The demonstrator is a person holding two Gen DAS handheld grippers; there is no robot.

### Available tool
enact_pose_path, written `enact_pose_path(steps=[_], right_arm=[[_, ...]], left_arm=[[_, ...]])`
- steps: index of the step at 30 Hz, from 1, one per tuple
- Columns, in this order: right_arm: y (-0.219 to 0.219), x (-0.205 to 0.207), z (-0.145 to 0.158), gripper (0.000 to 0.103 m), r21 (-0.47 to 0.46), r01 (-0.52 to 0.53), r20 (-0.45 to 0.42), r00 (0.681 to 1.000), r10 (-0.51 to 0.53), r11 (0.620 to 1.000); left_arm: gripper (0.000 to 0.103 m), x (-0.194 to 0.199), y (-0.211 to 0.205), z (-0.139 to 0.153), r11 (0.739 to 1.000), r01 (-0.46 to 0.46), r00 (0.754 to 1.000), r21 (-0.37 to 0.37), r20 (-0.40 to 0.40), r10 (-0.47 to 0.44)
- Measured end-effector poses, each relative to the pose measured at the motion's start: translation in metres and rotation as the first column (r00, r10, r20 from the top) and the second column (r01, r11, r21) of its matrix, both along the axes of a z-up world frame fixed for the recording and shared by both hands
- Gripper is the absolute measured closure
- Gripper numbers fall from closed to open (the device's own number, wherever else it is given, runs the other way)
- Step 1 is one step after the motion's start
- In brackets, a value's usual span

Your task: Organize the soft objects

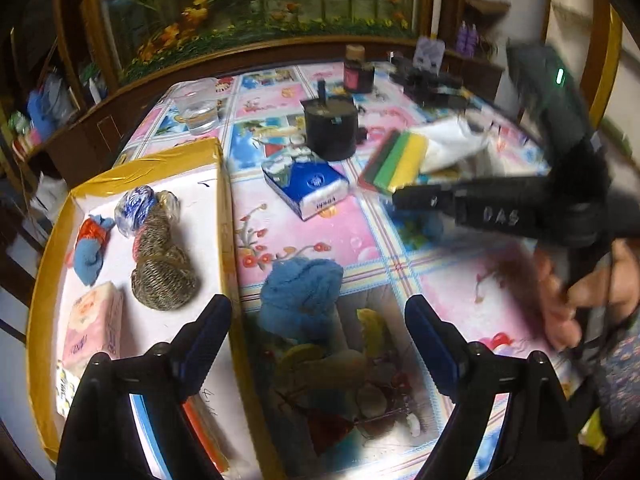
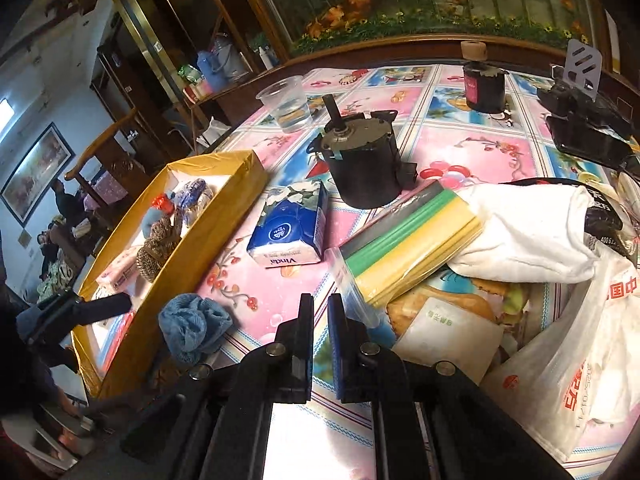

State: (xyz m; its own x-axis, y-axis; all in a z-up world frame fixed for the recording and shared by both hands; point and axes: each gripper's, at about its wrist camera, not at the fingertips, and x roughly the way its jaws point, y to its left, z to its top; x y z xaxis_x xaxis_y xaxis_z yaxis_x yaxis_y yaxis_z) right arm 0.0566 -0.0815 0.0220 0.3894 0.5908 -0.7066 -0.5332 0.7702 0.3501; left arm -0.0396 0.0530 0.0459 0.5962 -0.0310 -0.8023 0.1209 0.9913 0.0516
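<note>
1. Your left gripper (image 1: pixel 318 320) is wide open with nothing in it. It hangs over the near edge of the table, its left finger above the yellow box (image 1: pixel 224 216) rim.
2. The blue cloth (image 1: pixel 300 296) lies crumpled on the tablecloth (image 1: pixel 352 240), just right of the box wall, between your left fingers in that view but not touched.
3. Your right gripper (image 2: pixel 320 312) is nearly closed: a thin gap remains, nothing in it. The left view shows it only as a blurred black bar (image 1: pixel 440 200).
4. Only the right view shows the cloth (image 2: pixel 194 326) from the side, left of the right fingers and clear of them.
5. Inside the box, the left view shows a mesh scrubber (image 1: pixel 164 276), a pink tissue pack (image 1: pixel 94 324), a blue-and-red bundle (image 1: pixel 90 248) and a blue-white wrapped ball (image 1: pixel 134 208). The right view shows these partly hidden by the wall.
6. The blue tissue pack (image 2: pixel 288 228) lies mid-table, near the colored sheets in a bag (image 2: pixel 408 248).
7. The right view alone shows the white cloth (image 2: pixel 524 232) and the plastic bag (image 2: pixel 568 368) at right.
8. The black motor (image 2: pixel 362 164) and clear cup (image 2: pixel 286 104) stand farther back.
</note>
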Motion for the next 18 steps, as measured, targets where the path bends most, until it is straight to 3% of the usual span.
enact_pose_path(steps=[4,9,11,13,18], right_arm=[[-0.001,-0.003,0.005,0.095,0.004,-0.002,0.006,1.000,0.002,1.000],[-0.001,-0.001,0.009,0.095,0.014,-0.001,0.013,1.000,0.001,1.000],[-0.002,-0.001,0.010,0.095,0.018,0.003,0.013,1.000,-0.003,1.000],[-0.003,0.000,0.010,0.095,0.021,0.003,0.014,1.000,-0.004,1.000],[-0.004,0.001,0.010,0.095,0.026,0.011,0.014,1.000,-0.012,1.000]], left_arm=[[0.020,0.012,-0.004,-0.005,0.999,-0.017,1.000,0.036,-0.016,0.018],[0.041,0.020,-0.011,-0.003,0.996,-0.007,1.000,0.091,-0.004,0.007],[0.045,0.023,-0.014,-0.006,0.994,0.003,1.000,0.110,-0.011,-0.002],[0.046,0.023,-0.019,-0.010,0.988,0.013,1.000,0.152,-0.007,-0.012],[0.047,0.028,-0.016,-0.021,0.986,0.000,0.999,0.166,-0.044,0.007]])
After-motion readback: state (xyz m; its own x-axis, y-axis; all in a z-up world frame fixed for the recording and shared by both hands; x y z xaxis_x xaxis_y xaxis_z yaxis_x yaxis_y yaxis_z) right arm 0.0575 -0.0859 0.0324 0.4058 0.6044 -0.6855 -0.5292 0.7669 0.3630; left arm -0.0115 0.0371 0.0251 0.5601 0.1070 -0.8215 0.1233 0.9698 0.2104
